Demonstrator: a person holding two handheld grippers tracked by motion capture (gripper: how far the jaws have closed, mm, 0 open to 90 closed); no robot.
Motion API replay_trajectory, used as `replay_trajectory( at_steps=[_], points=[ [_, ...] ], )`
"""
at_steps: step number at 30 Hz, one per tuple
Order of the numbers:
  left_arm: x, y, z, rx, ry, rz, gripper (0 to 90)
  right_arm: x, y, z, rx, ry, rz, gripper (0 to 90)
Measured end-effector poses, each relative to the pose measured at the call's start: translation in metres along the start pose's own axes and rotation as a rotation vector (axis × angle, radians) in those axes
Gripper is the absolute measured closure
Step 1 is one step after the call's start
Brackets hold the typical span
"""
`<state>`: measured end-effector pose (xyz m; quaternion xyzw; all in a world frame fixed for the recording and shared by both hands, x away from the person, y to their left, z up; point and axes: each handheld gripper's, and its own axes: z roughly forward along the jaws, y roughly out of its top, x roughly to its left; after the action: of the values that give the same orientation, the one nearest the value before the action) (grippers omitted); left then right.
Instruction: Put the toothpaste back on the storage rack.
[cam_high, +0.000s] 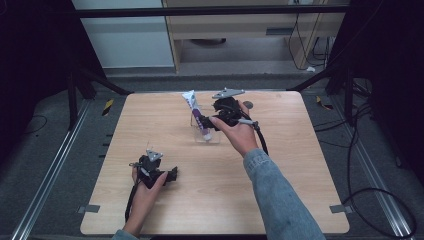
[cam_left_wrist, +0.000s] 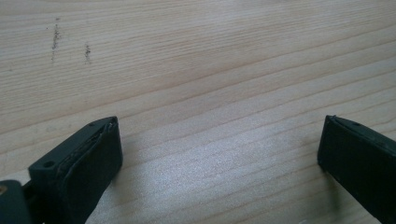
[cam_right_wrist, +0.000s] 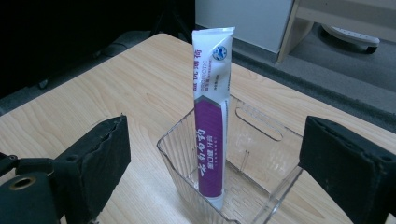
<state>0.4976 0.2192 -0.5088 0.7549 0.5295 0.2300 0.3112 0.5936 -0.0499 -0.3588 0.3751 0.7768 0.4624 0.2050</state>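
Toothpaste tube: tall purple-and-white plastic toothpaste tube (cam_right_wrist: 211, 116), standing nearly upright, cap end down, in a clear ribbed plastic box (cam_right_wrist: 261, 184); crimped end tips a little toward the table's far-left side in the high view (cam_high: 196, 114).
Left gripper: black two-jaw hand-held left gripper (cam_high: 159, 172), low on the near-left part of the light wooden tabletop (cam_high: 280, 190); jaws spread wide over bare wood grain in its own view (cam_left_wrist: 219, 149), nothing between them.
Left gripper to tube: well apart; tube lies ahead and to the right of it (the farther hand by a clear margin).
Clear box: sits at the table's middle, toward the far edge (cam_high: 209, 135); open top, a slot handle cut in one wall; tube leans against the wall nearer the camera in the right gripper view.
Long axis of tube: near vertical, rising well above the box rim, so the upper printed half stands free for a side-on pinch.
Right gripper: black two-jaw hand-held right gripper (cam_high: 216, 119), just beside the box on its right side; jaws parted wide in its own view (cam_right_wrist: 212, 158), holding nothing, with tube and box framed between them.
Right gripper to tube: tube lies straight ahead along the jaw line, near, not touching (judged the nearer and better-placed hand for a grasp).
Judged requirement: jaws would need to close across the tube's flat faces above the rim, clear of the box wall.
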Motion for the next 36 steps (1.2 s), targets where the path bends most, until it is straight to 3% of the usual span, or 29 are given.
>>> replay_trajectory(
  at_steps=[19,36],
  points=[
    [-0.001,0.000,0.000,0.000,0.000,-0.002,0.0,-0.022,-0.015,-0.029,-0.033,-0.045,0.041,8.7],
    [-0.003,0.002,0.001,0.002,-0.004,0.003,0.0,-0.038,-0.041,-0.053,-0.036,-0.086,0.077,8.3]
  ],
)
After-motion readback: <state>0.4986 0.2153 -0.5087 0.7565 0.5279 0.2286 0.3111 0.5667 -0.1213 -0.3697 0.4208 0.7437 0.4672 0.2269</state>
